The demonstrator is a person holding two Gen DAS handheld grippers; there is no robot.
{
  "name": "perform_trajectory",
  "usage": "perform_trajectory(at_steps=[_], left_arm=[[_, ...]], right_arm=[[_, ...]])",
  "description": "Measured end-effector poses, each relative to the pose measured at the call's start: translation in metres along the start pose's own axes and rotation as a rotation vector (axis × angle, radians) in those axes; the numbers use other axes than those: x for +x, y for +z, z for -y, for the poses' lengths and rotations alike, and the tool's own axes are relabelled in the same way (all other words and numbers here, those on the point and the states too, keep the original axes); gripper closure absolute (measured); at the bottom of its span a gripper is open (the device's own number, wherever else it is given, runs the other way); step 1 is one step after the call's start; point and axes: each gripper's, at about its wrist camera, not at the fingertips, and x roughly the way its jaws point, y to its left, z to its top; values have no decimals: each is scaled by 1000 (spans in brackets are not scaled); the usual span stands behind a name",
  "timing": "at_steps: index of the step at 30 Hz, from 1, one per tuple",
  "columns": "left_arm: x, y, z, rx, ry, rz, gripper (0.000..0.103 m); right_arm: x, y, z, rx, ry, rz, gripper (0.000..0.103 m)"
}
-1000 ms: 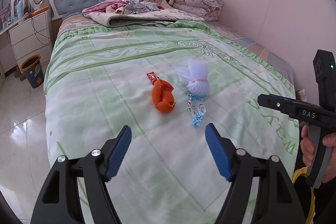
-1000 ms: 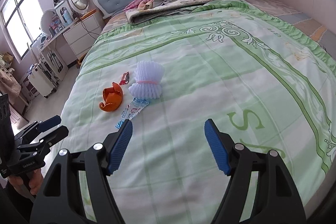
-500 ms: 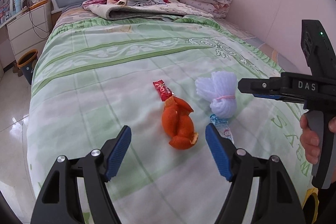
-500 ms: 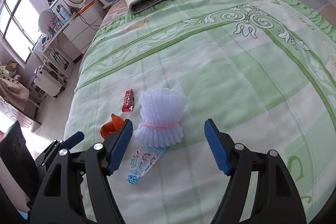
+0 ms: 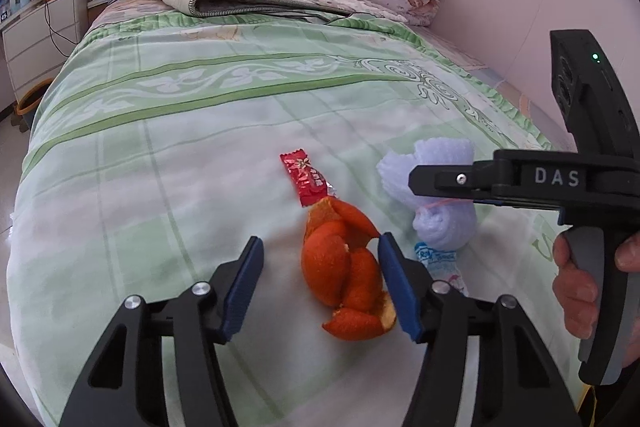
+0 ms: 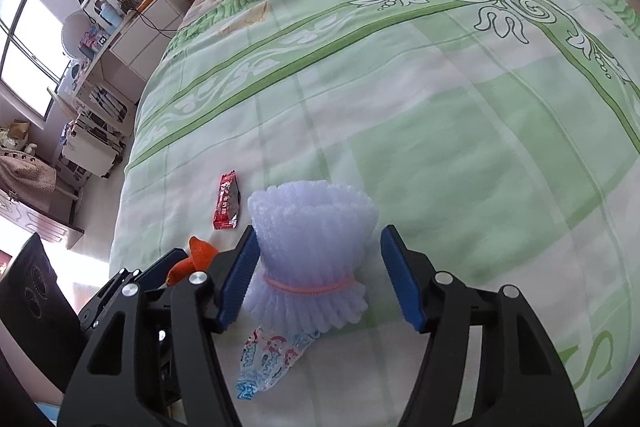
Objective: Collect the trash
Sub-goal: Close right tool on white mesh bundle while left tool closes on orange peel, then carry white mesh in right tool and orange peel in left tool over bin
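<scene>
On the green bedspread (image 5: 168, 155), the orange peel (image 5: 344, 279) is framed by the left gripper (image 5: 320, 287), whose jaws have just been closing, not yet clamped. The foam net (image 6: 310, 267) is straddled likewise by the right gripper (image 6: 316, 279), left pad touching, still ungrasped.

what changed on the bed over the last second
Both grippers came in low over the trash, jaws just closing. The left gripper now brackets the orange peel; the right gripper brackets the white foam net. Neither is clamped yet. The peel, net, red wrapper and blue wrapper lie where they were.
</scene>
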Motion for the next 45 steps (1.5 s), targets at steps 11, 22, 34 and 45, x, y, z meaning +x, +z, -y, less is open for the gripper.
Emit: perform_trajectory(at_steps=[11,22,34,45], left_arm=[[-7,-2,-14,-72,-58,23,73],[-41,-9,-34,-119,-11,51,73],[-103,-17,-26,-108,22,119,73],[-162,-32,-6,-77,35,193,73]], right_arm=[[2,-7,-10,-34,8,-4,65],[-22,-41,-11,-40,42,-10,65],[-93,-70,-18,-61,62,82,66],[-175,-100,-31,-105,66,203,66]])
